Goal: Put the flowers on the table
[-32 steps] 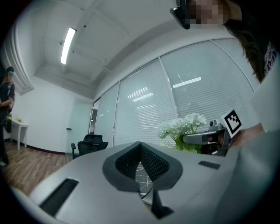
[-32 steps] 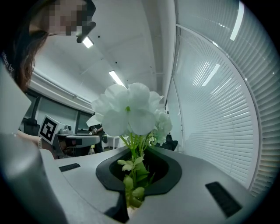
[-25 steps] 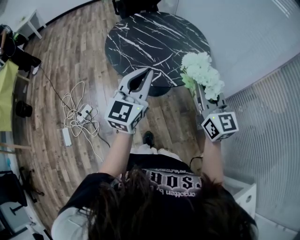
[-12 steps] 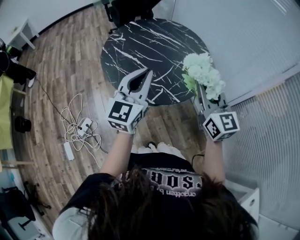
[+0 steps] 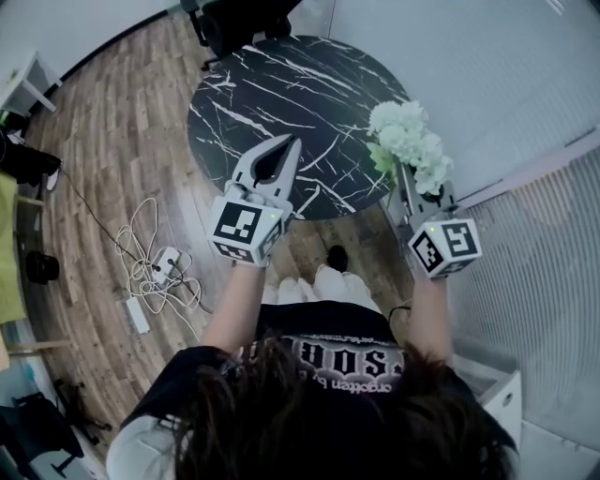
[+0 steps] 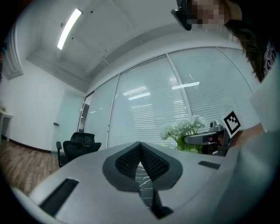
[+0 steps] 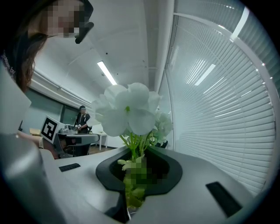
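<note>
A bunch of white flowers [image 5: 410, 145] with green stems rises from my right gripper [image 5: 410, 183], whose jaws are shut on the stems; in the right gripper view the flowers [image 7: 129, 111] fill the middle, above the gripper [image 7: 131, 199]. They hang over the near right edge of the round black marble table [image 5: 272, 94]. My left gripper [image 5: 292, 145] is shut with nothing in it, its tips over the table's near edge. In the left gripper view the left gripper [image 6: 141, 159] shows closed jaws, and the flowers [image 6: 183, 129] appear to the right.
Wooden floor surrounds the table, with white cables and a power strip [image 5: 150, 267] at the left. A dark office chair [image 5: 234, 19] stands beyond the table. A window wall with blinds [image 5: 544, 234] runs along the right. The person's shoe [image 5: 337, 256] is near the table base.
The person has stepped closer to the table; both grippers now reach further over its near edge. The flowers stay gripped in the right gripper.
</note>
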A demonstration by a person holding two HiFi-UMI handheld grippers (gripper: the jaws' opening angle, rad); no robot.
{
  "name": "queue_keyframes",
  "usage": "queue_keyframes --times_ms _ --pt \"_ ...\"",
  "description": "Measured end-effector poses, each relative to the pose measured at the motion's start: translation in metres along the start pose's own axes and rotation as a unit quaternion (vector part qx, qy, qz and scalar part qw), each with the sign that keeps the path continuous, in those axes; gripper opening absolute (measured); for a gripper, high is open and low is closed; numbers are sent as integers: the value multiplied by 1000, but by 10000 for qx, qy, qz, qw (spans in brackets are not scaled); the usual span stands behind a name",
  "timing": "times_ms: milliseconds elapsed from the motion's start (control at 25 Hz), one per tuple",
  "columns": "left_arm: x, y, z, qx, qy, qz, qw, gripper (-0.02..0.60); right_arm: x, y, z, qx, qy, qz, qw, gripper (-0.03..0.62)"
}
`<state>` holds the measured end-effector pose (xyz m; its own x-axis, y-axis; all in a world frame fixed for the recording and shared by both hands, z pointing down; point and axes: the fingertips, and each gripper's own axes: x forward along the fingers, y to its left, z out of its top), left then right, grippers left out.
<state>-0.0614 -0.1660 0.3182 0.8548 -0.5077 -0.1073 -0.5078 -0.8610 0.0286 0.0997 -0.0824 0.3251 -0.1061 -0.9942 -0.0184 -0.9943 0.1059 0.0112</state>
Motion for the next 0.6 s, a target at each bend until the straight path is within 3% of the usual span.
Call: queue_keyframes --times_ms 600 --pt "75 30 -20 157 81 208 9996 2 72 -64 -20 50 18 315 9995 51"
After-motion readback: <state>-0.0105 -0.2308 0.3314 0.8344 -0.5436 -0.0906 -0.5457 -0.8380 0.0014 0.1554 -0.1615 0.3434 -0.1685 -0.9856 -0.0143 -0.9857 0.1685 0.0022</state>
